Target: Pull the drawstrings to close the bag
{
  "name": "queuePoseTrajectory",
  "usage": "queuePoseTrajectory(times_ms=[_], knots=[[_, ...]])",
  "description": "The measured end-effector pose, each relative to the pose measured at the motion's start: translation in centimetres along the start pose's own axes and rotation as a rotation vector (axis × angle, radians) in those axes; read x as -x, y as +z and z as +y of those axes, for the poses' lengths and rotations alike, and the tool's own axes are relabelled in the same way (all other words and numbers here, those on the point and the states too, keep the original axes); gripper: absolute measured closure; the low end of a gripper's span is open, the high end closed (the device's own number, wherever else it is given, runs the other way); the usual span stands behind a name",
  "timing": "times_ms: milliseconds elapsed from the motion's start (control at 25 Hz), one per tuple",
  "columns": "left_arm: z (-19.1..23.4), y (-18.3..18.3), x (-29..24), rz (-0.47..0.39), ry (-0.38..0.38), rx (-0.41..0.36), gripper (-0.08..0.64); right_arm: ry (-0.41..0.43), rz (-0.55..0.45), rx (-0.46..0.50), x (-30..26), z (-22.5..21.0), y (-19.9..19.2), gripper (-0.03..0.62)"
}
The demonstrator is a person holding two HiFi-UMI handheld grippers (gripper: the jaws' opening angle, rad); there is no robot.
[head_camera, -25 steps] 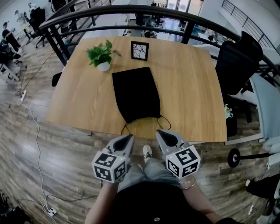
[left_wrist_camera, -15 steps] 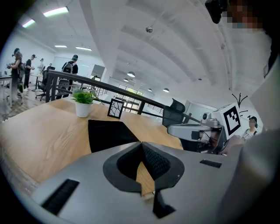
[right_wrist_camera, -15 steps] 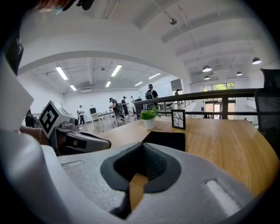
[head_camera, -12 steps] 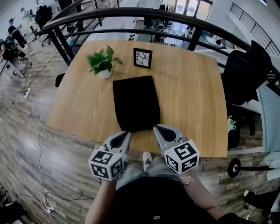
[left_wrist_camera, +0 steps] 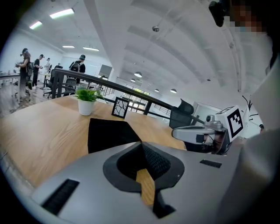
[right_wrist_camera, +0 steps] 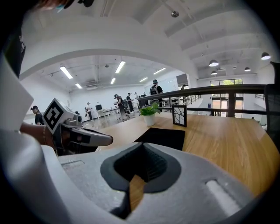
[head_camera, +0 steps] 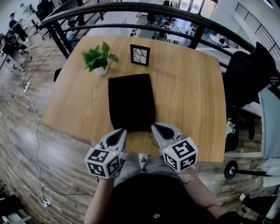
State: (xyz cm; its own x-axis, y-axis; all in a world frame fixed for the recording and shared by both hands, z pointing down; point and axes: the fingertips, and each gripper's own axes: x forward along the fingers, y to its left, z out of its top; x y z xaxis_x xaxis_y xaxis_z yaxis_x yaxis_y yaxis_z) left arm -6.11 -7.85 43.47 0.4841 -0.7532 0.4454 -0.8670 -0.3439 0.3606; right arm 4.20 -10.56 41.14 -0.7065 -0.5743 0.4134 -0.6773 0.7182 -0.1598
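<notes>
You stand at a wooden table (head_camera: pixel 188 87) bearing a potted plant (head_camera: pixel 97 57) and a framed picture (head_camera: pixel 140 54), a curved black railing (head_camera: pixel 144 8) beyond it, plank floor (head_camera: pixel 26 144) below, strip lights (right_wrist_camera: pixel 121 66) overhead.

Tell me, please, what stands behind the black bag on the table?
A potted plant and a framed picture stand behind the black bag, apart from it. Whatever lies under the bag is covered.

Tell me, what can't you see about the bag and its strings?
1. Bag opening: head view, the left gripper and right gripper cover its near corners; both gripper views, each gripper's own body blocks it.
2. Drawstrings: head view, mostly hidden behind the grippers, too thin to follow.
</notes>
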Motion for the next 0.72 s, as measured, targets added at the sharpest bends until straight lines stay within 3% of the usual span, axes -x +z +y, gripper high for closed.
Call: queuePoseTrajectory(times_ms=[280, 720], knots=[[1.0, -0.1, -0.2, 0.02, 0.007, 0.004, 0.54, -0.018, 0.03, -0.032, -0.7, -0.6, -1.1, 0.594], [2.7, -1.8, 0.0, 0.11, -0.051, -0.002, 0.54, -0.124, 0.065, -0.103, -0.9, -1.0, -3.0, 0.592]])
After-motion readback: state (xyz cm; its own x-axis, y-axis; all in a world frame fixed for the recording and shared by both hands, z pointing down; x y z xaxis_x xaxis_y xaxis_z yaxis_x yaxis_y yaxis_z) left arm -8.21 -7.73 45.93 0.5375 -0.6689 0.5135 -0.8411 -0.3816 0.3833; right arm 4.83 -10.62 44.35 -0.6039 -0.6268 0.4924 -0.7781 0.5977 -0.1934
